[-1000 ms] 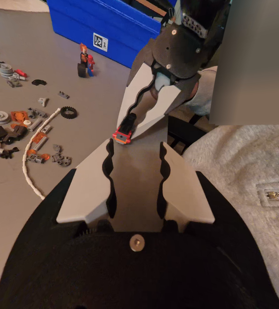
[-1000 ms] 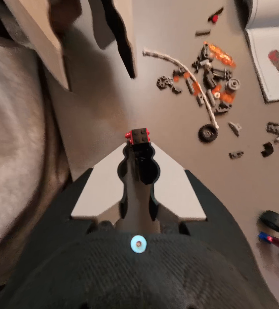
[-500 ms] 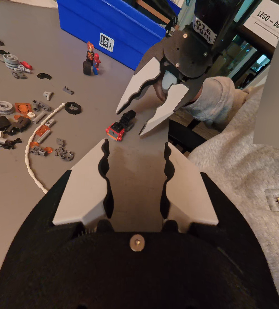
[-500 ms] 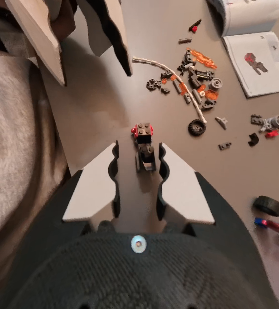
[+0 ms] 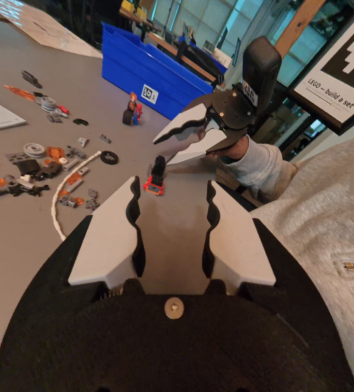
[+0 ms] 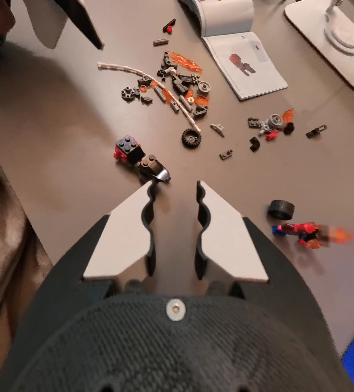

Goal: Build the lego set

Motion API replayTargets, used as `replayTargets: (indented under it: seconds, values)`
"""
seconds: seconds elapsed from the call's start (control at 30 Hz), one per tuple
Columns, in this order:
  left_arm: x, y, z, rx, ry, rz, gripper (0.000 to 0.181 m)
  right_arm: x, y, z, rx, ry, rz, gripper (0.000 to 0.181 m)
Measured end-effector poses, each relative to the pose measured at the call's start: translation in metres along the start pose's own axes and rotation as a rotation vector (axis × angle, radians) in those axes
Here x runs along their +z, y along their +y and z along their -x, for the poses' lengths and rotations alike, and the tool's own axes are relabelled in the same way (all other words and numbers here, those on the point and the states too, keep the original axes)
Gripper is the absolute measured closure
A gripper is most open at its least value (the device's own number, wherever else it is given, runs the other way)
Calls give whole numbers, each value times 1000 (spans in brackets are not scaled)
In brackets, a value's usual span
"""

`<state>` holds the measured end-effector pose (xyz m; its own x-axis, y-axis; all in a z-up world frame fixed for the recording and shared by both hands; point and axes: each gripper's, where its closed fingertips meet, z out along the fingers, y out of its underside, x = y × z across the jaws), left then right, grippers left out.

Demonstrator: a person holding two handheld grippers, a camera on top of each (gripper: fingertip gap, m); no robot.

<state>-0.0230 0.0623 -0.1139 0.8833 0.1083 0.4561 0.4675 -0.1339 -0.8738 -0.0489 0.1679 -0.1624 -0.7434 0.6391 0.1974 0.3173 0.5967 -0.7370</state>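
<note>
A small black and red lego assembly [image 5: 156,177] lies free on the grey table [image 5: 87,89], also in the right wrist view [image 6: 139,158]. My left gripper [image 5: 173,183] is open and empty, just short of the assembly. My right gripper [image 6: 174,184] is open and empty, with the assembly just ahead of its left fingertip; it shows in the left wrist view [image 5: 161,151] raised just behind the assembly. Loose grey, black and orange lego parts [image 6: 178,84] lie scattered beyond, with a white flexible hose [image 6: 148,80] and a small black tyre [image 6: 191,137].
A blue bin [image 5: 150,74] stands at the back, with two minifigures [image 5: 134,109] and a black wheel [image 6: 280,209] in front of it. An open instruction booklet [image 6: 246,67] lies past the parts. A person's grey sleeve [image 5: 256,167] and sweater [image 5: 312,233] are at the right. About 12 centimetres separates my left fingertips from my right.
My right gripper was shut on the assembly, then opened, set it on the table and pulled back and up. The left gripper stayed open.
</note>
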Motion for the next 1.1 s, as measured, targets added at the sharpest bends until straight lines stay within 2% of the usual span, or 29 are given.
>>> replayTargets:
  seconds: [0.07, 0.17, 0.2, 0.3, 0.43, 0.5, 0.57, 0.63, 0.7, 0.83, 1.1]
  values:
    - [-2, -7, 4, -2, -19, -50, 118, -1, -7, -4, 13, 22, -41, 144]
    - [-15, -31, 19, 51, -127, -212, 88, -1, -30, -12, 56, 66, -147, 153]
    - [-21, -36, 25, 83, -182, -240, 84, 1, -37, -13, 78, 65, -182, 154]
    - [-30, -33, 34, 174, -260, -176, 79, 9, -54, -14, 126, 28, -275, 154]
    - [-34, -35, 35, 179, -248, -189, 82, 9, -70, -31, 100, 87, -448, 161]
    - [-34, -35, 36, 150, -226, -193, 83, -1, -76, -36, 77, 110, -518, 160]
    - [-34, -36, 35, 122, -193, -202, 84, -15, -81, -35, 49, 132, -603, 168]
    - [-31, -34, 31, 102, -146, -195, 89, -22, -84, -42, 52, 187, -668, 168]
    - [-28, -30, 28, 112, -129, -165, 99, -18, -82, -43, 75, 184, -648, 166]
    - [-27, -29, 22, 161, -138, -154, 108, -8, -76, -48, 110, 183, -591, 164]
    - [-27, -29, 22, 106, -102, -166, 110, -15, -75, -57, 182, 184, -633, 165]
